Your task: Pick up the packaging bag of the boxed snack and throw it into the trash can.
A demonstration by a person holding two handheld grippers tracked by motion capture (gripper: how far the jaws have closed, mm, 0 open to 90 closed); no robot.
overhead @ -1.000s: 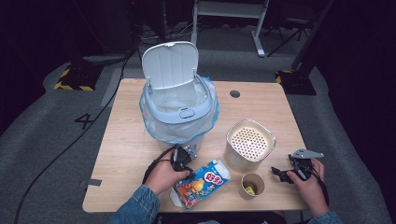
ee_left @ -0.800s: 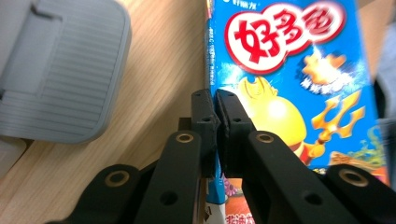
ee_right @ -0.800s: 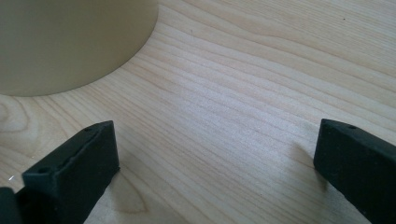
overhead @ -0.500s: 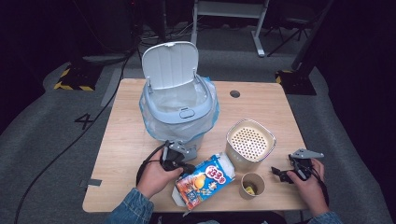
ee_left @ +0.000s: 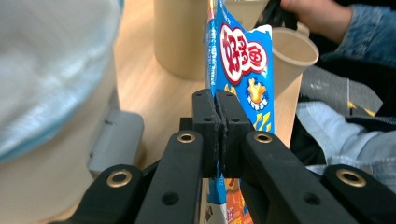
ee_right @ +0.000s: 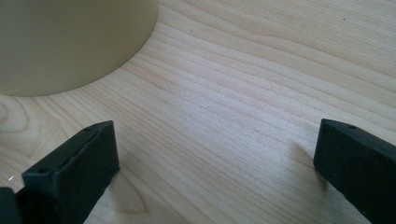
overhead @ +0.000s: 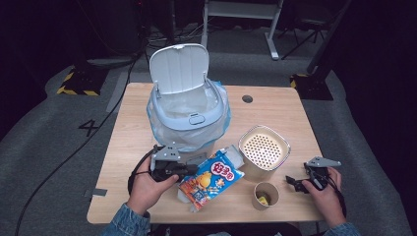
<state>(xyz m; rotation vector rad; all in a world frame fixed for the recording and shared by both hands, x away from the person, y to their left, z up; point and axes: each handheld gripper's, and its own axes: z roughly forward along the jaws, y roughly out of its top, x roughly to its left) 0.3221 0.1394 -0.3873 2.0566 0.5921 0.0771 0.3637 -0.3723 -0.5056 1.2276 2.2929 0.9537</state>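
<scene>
1. The snack bag point(overhead: 210, 180) is showing bright blue with an orange lower part, a white oval badge carrying red lettering, and yellow zigzag marks (clearest in the left gripper view).
2. The left gripper point(overhead: 189, 170) is showing black jaws, with a grey plate on top.
3. The right gripper point(overhead: 294, 183) is showing the same black and grey.
4. The bin point(overhead: 189, 118) is appearing pale grey-blue, lined with a translucent bluish bag.
5. The round container point(overhead: 264, 150) is looking cream, its top dotted with small holes.
6. The paper cup point(overhead: 266, 194) is appearing tan, with something yellow inside.
7. The table point(overhead: 290, 115) is showing light wood grain.
8. The person's sleeves are appearing denim blue.
</scene>
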